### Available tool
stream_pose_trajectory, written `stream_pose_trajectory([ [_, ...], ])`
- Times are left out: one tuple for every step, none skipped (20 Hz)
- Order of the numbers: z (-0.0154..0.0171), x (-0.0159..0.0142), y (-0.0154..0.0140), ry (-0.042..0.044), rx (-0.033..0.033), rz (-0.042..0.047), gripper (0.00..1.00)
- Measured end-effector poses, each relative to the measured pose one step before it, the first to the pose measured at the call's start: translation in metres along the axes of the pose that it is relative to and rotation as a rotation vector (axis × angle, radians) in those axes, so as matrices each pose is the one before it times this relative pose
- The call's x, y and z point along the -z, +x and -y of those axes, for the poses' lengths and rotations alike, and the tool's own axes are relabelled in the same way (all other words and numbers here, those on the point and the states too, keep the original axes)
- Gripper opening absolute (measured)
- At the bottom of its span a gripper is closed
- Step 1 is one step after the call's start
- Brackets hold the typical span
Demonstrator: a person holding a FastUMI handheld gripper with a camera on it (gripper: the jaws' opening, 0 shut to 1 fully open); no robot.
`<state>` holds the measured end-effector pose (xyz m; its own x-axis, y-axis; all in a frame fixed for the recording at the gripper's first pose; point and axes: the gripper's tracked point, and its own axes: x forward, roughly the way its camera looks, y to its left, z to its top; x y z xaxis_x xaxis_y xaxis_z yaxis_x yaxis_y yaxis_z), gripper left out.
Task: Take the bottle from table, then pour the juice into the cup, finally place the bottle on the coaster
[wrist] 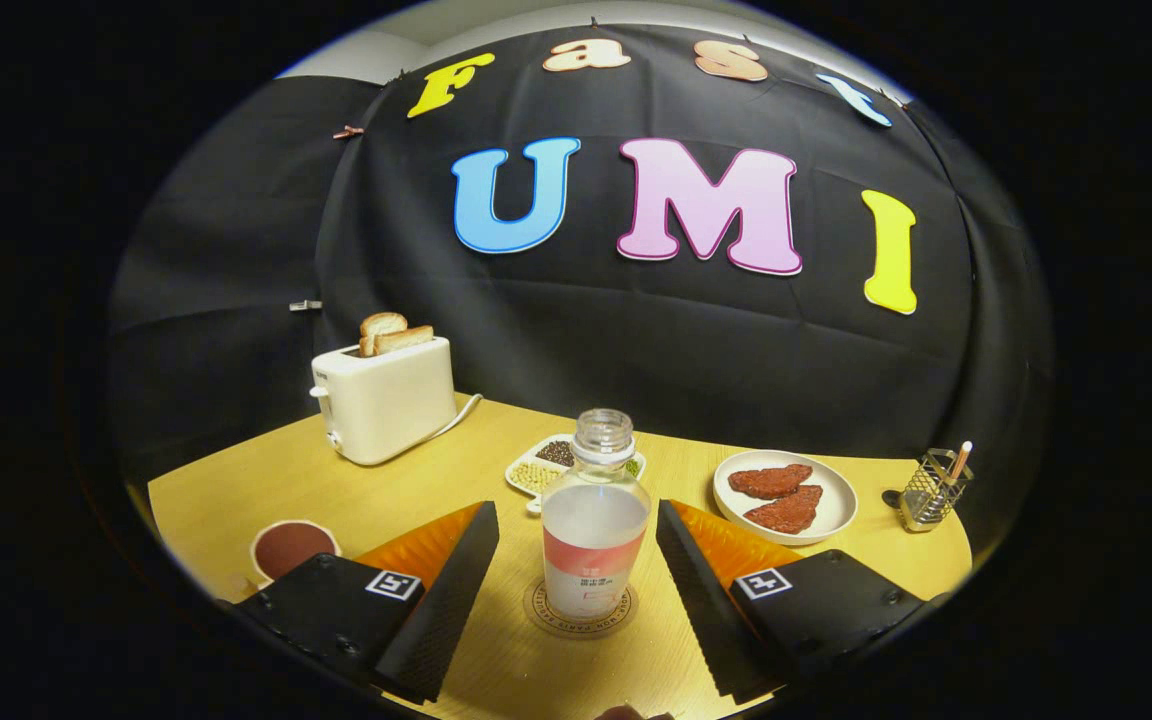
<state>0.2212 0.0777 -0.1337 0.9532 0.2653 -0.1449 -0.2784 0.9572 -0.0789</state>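
Clear uncapped plastic bottle (595,520) stands on round cork coaster (580,608); fingers (456,585) apart, flanking bottle untouched; task looks finished.

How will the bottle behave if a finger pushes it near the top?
The bottle is tall and narrow, so it may tip. It has no cap, so juice could spill. It looks partly full, which should steady it somewhat. The gripper is open around it.

Bottle (595,520) upright on coaster (581,612) between spread fingers (451,590), cup (291,548) left, toaster (384,398) apparently farther behind
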Motion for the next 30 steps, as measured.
stream_pose_trajectory([
  [-0.00104,-0.00414,-0.00911,0.01233,0.00156,-0.00148,0.98],
  [0.00183,-0.00593,-0.00881,0.01457,-0.00501,-0.00467,0.98],
  [-0.00301,-0.00165,-0.0108,0.01019,-0.00357,-0.00868,0.97],
  [-0.00074,-0.00256,-0.01099,0.01065,-0.00036,-0.00308,0.98],
  [-0.00091,-0.00526,-0.0115,0.00803,-0.00177,0.00507,0.98],
  [-0.00093,-0.00548,-0.01167,0.00674,0.00268,0.00506,0.98],
  [0.0002,-0.00511,-0.01198,0.00483,0.00514,0.00166,0.98],
  [-0.00038,-0.00538,-0.01212,0.00257,0.00391,0.00302,0.97],
  [0.00097,-0.00607,-0.01103,-0.00307,0.00979,0.00575,0.97],
  [0.00629,-0.0088,-0.01258,-0.00626,0.03268,0.01353,0.97],
  [0.00823,-0.01033,-0.01199,-0.00286,0.0402,0.02237,0.98],
  [0.00436,-0.00837,-0.0123,0.00322,0.02899,0.01729,0.97],
  [0.00318,-0.00917,-0.01295,0.00627,0.02199,0.01239,0.97],
  [0.00131,-0.00872,-0.01291,0.0055,0.01499,0.01432,0.98],
  [0.00152,-0.00956,-0.01201,0.00003,0.00963,0.01178,0.98],
  [0.00278,-0.00772,-0.01229,-0.00407,0.00785,0.00974,0.97],
  [0.00339,-0.00875,-0.01298,-0.00845,0.01059,0.01017,0.97],
  [0.00216,-0.00886,-0.01299,-0.0104,0.00986,0.01439,0.98],
  [0.00294,-0.00916,-0.01226,-0.01557,0.01261,0.01815,0.97],
  [0.00552,-0.00751,-0.01146,-0.01858,0.01596,0.01548,0.97],
  [0.0022,-0.00525,-0.01138,-0.01563,0.00798,0.01114,0.97],
  [-0.00011,-0.00348,-0.01138,-0.01272,0.00628,0.00522,0.97],
  [0.00185,-0.00216,-0.00974,-0.00926,0.00807,0.00476,0.97],
  [0.00031,-0.00593,-0.00944,-0.00524,0.00872,0.01229,0.97],
  [0.00147,-0.00502,-0.00599,-0.00447,0.01117,0.01557,0.97],
  [-0.00089,-0.00226,-0.00496,-0.00137,-0.00046,0.00556,0.97],
  [-0.00274,-0.00185,-0.00331,0.00046,-0.0052,0.00158,0.97],
  [-0.00059,-0.0017,-0.00251,0.00087,0.00009,-0.00386,0.97],
  [0.00074,-0.00284,-0.00269,0.009,0.00486,-0.00077,0.97],
  [0.00004,-0.00519,-0.00144,0.01482,-0.00015,0.00895,0.97],
])
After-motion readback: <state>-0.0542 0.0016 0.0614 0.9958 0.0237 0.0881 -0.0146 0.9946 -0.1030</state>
